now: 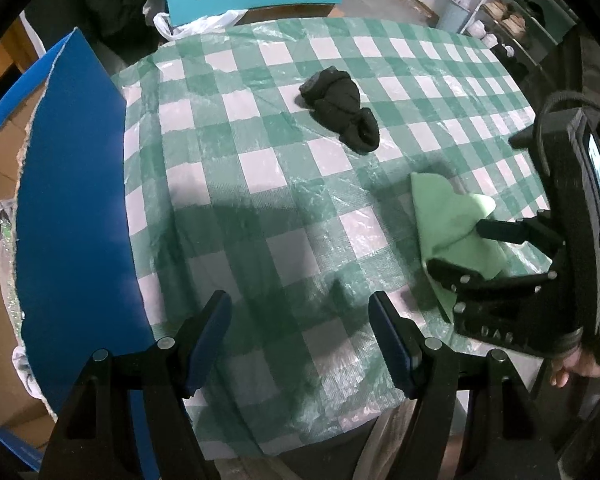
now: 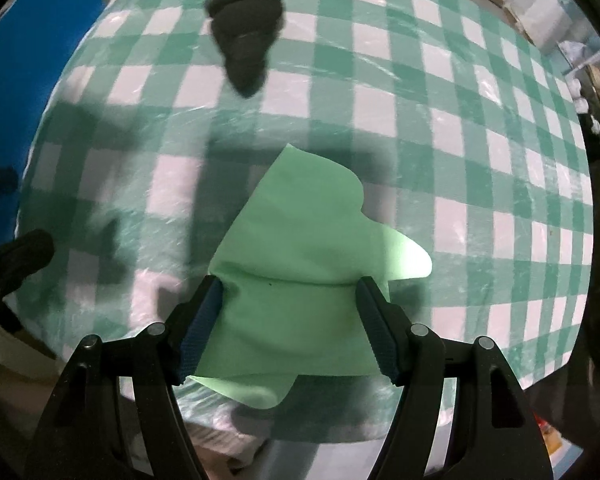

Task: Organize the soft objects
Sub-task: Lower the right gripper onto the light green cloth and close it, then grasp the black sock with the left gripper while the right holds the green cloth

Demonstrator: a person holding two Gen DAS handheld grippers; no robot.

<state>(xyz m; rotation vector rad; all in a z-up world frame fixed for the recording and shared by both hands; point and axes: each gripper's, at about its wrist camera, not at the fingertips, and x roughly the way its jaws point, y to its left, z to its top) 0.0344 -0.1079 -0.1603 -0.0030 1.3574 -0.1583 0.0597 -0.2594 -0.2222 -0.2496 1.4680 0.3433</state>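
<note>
Right gripper point(image 2: 290, 320) is spread around green cloth point(image 2: 300, 240), not pinching; only a thin layer may be caught; left gripper point(image 1: 300, 340) is spread, empty.

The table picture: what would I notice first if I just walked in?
Probably the light green soft cloth lying near the table's front edge, with the right gripper open and straddling it. Next, the dark bundle of black fabric sits farther back on the green-and-white checked tablecloth. The left gripper is open over bare cloth.
</note>
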